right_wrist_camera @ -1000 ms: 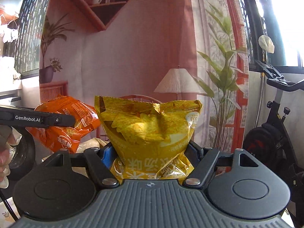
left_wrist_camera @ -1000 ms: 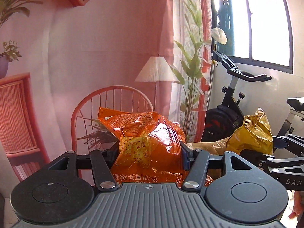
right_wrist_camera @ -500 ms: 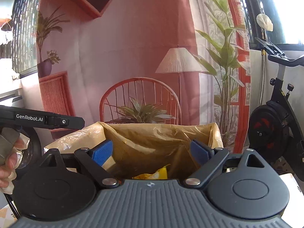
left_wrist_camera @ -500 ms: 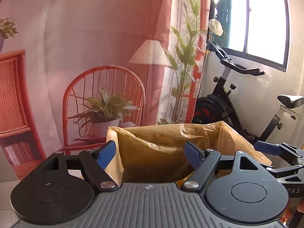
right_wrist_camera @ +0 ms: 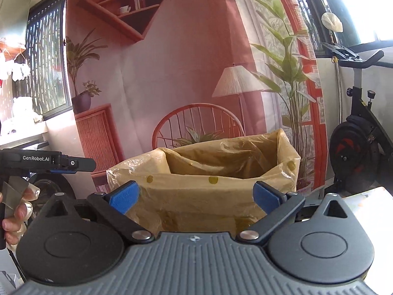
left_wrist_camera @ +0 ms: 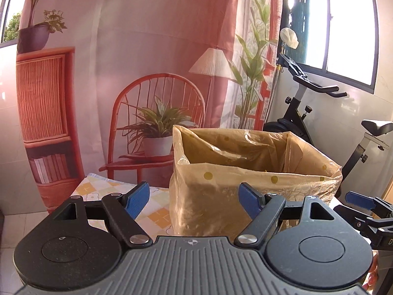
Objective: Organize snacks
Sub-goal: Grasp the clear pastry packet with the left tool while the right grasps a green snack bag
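The printed backdrop, a pink room scene with a painted chair and lamp, hung behind the bag-lined box and filled most of both views, while an exercise bike stood to the right of the box. The box itself sat on a patterned tablecloth, its yellowish dotted liner folded over the rim so the mouth stayed open, probably to let snacks be dropped straight in. No snack packet could be seen from either wrist camera; whatever lay in the box was hidden by its near wall, so the snacks' place could only be judged as likely inside. The left gripper hovered just in front of the box's near-left side, jaws spread wide with nothing between them. The right gripper faced the near wall from the right of the left one, its jaws opening, and only the box's front showed behind that gap, not gripped. A hand held the left tool's trigger, left of the box.
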`<state>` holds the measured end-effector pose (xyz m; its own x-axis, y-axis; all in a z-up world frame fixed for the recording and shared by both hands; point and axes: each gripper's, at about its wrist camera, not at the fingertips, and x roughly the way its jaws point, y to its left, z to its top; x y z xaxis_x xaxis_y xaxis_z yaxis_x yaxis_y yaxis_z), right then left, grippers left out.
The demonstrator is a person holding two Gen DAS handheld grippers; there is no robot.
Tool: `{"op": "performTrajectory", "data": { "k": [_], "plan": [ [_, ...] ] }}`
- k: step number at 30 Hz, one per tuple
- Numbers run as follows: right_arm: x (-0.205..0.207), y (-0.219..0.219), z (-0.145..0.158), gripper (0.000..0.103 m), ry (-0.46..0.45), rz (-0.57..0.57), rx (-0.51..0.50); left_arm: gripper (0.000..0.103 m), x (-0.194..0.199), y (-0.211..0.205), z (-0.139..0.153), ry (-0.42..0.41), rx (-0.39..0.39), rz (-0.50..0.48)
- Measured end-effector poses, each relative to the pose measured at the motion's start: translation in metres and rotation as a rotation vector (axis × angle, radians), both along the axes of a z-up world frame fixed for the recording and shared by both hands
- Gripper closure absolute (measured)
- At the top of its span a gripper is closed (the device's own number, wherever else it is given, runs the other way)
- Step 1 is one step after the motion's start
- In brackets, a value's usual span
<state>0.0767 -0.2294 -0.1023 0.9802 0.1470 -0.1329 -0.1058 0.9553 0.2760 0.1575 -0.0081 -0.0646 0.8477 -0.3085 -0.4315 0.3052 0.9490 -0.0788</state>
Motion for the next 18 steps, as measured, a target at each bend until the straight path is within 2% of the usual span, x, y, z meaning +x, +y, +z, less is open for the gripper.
{"op": "performTrajectory", "data": {
  "k": [3, 6, 8, 11, 15, 18],
  "plan": [
    [-0.007, 0.008, -0.014, 0.000, 0.026, 0.001, -0.037, 0.019, -0.016, 0.004, -0.022, 0.018, -0.027, 0.000],
    [-0.005, 0.014, -0.028, 0.000, 0.068, 0.004, -0.083, 0.018, -0.017, 0.005, -0.048, 0.100, -0.063, -0.005],
    [-0.003, 0.019, -0.037, 0.000, 0.096, 0.001, -0.117, 0.018, -0.019, 0.006, -0.060, 0.125, -0.058, -0.003],
    [-0.001, 0.021, -0.045, 0.000, 0.122, 0.027, -0.138, 0.018, -0.020, 0.007, -0.069, 0.120, -0.027, 0.001],
    [0.003, 0.021, -0.054, 0.000, 0.167, 0.028, -0.159, 0.018, -0.017, 0.013, -0.076, 0.145, -0.045, 0.011],
    [0.004, 0.028, -0.054, 0.000, 0.191, 0.077, -0.235, 0.018, -0.018, 0.014, -0.079, 0.152, -0.042, 0.017]
  ]
}}
